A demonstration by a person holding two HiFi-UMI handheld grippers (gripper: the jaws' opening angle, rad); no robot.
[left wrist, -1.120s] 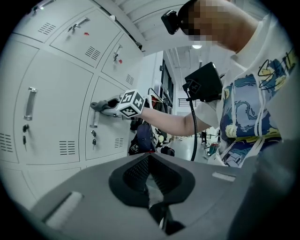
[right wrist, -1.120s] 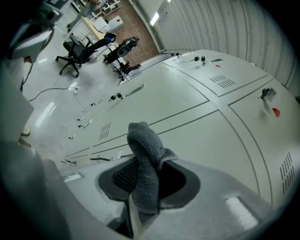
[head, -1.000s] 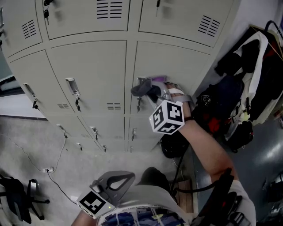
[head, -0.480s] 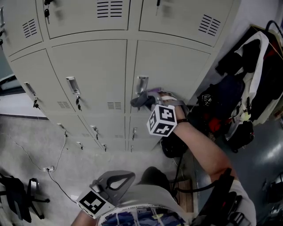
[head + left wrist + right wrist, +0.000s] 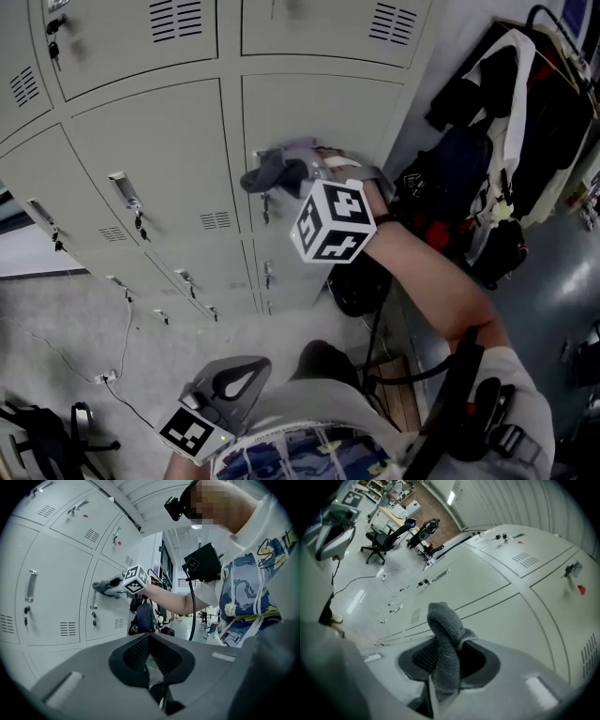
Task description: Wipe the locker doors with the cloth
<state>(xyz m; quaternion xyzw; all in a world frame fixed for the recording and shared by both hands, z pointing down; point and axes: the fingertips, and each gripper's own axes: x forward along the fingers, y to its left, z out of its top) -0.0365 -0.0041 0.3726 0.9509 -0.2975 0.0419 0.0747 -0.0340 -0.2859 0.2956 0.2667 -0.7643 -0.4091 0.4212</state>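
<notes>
Lockers have shifted left and up across the head view since 1 second ago, while the right claw keeps the cloth pressed at the handle of the same locker door. Its 2 jaws are clamped on the grey cloth, pinching a folded bunch so that a loop stands out ahead of them toward the door. I judge the cloth to be light, soft and limp terry. It will drag on the paint rather than slide, and could snag on the handle, so a deep grip across the fold suits it. The left claw hangs low by the person's shirt, jaws together with nothing between them.
</notes>
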